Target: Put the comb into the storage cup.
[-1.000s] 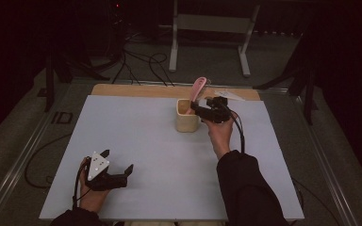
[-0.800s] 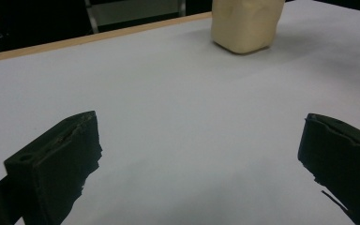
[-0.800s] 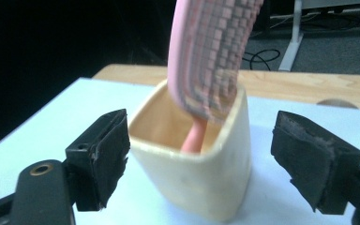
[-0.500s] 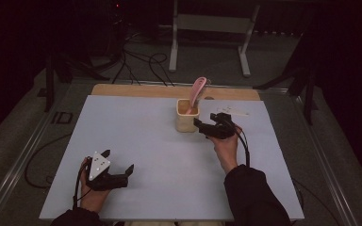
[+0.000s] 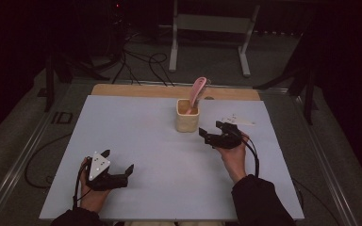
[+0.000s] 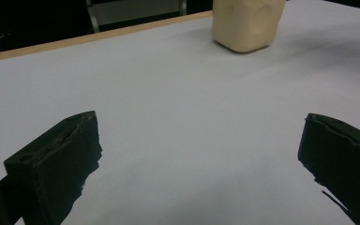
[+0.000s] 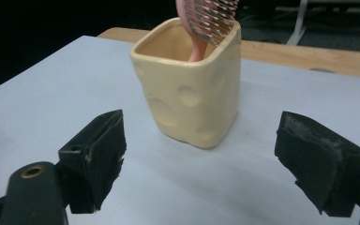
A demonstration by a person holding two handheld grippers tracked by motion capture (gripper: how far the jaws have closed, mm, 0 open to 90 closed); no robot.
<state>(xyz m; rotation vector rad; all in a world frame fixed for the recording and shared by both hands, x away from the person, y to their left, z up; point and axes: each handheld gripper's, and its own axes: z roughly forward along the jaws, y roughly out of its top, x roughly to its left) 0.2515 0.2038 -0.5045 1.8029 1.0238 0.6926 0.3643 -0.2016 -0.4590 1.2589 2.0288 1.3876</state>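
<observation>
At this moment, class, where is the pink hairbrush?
In the high view, the pink hairbrush stands tilted in the cream cup near the table's far edge, just beyond the open right gripper.

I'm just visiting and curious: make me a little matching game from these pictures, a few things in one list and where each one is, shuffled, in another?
Things:
1. pink brush
2. cream holder
3. left gripper
4. right gripper

Places or states:
A. open, at the near left of the table
B. standing on the white table top, toward the far edge
C. leaning inside the holder, head sticking out above the rim
D. open, just beside the holder, apart from it

Pairs: 1-C, 2-B, 3-A, 4-D
</observation>
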